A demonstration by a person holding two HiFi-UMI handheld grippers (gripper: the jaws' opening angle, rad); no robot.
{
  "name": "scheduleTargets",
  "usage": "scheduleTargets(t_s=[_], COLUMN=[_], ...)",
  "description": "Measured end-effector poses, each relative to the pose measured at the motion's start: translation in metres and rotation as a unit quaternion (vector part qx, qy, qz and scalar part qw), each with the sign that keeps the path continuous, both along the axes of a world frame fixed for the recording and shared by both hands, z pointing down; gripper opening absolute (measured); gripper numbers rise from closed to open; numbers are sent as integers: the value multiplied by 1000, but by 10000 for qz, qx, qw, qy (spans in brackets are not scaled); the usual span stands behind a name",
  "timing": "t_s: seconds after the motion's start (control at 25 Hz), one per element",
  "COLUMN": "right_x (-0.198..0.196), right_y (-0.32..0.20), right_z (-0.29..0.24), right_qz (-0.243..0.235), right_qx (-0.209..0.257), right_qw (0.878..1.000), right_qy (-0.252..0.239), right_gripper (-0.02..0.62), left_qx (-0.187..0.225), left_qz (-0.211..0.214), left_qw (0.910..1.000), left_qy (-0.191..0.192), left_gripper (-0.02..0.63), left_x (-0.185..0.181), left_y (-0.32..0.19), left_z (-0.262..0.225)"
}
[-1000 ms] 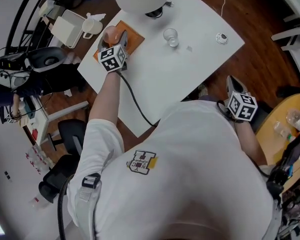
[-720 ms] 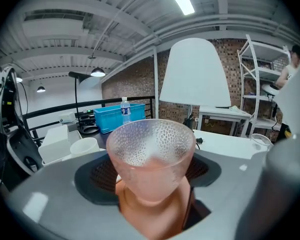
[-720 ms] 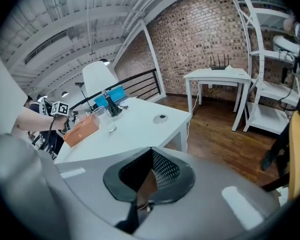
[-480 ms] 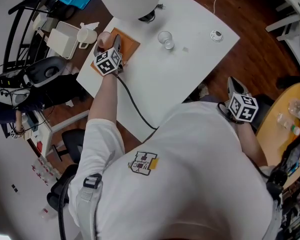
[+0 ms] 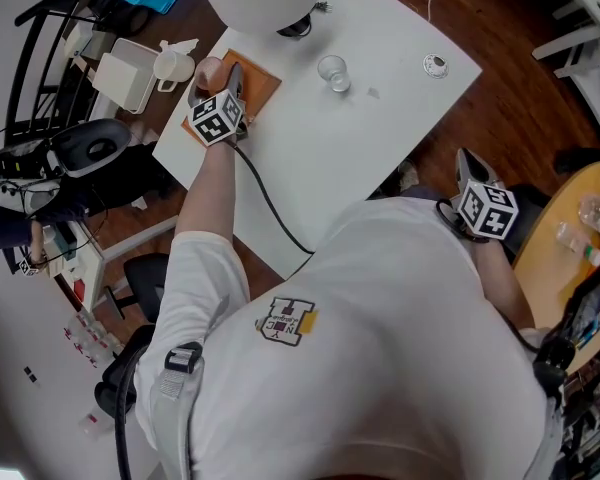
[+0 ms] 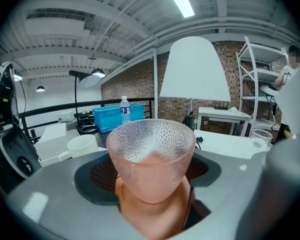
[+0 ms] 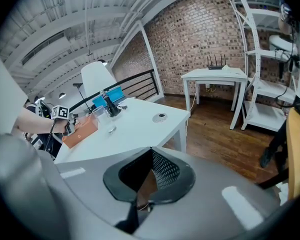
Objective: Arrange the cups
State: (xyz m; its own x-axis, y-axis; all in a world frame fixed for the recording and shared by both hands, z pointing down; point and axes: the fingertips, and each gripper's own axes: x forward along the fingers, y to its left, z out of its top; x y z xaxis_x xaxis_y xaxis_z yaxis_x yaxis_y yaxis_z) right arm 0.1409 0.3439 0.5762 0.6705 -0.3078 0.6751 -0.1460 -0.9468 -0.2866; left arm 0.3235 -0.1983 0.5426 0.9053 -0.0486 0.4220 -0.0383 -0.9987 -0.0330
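Head view: two cups point(image 5: 212, 71) point(image 5: 332, 71), one mug point(image 5: 172, 65)

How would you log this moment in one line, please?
left gripper: jaws shut on pink cup at orange mat | right gripper: jaws shut, empty, off table | glass: on table

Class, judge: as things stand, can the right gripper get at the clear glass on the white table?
Probably yes: the clear glass stands alone on the white table, nothing before it. The right gripper, off the table, is shut and empty, so must open.
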Motion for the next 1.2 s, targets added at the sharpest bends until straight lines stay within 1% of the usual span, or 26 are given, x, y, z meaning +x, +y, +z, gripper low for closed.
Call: scheduleTargets(t_s=[0.48, 0.68, 0.96, 1.2], right_x=[-4, -3, 7, 13], right_y=[1, 0, -8, -21], right_z=[-1, -1, -2, -6], right_qz=[70, 38, -208, -532], right_qx=[1, 4, 56, 68], right_qw=[10000, 10000, 9997, 9983], right_qy=[52, 73, 117, 208], right_gripper=[0, 0, 0, 0], left_qx=[-117, -150, -104, -212], left_qz=[4, -9, -152, -284], left_qw=[9999, 9996, 9991, 9987], left_qy=[84, 257, 370, 370], left_gripper=[385, 396, 396, 386], left_x=[-2, -10, -37, -70], left_y=[1, 0, -4, -1], left_z=[2, -4, -15, -11])
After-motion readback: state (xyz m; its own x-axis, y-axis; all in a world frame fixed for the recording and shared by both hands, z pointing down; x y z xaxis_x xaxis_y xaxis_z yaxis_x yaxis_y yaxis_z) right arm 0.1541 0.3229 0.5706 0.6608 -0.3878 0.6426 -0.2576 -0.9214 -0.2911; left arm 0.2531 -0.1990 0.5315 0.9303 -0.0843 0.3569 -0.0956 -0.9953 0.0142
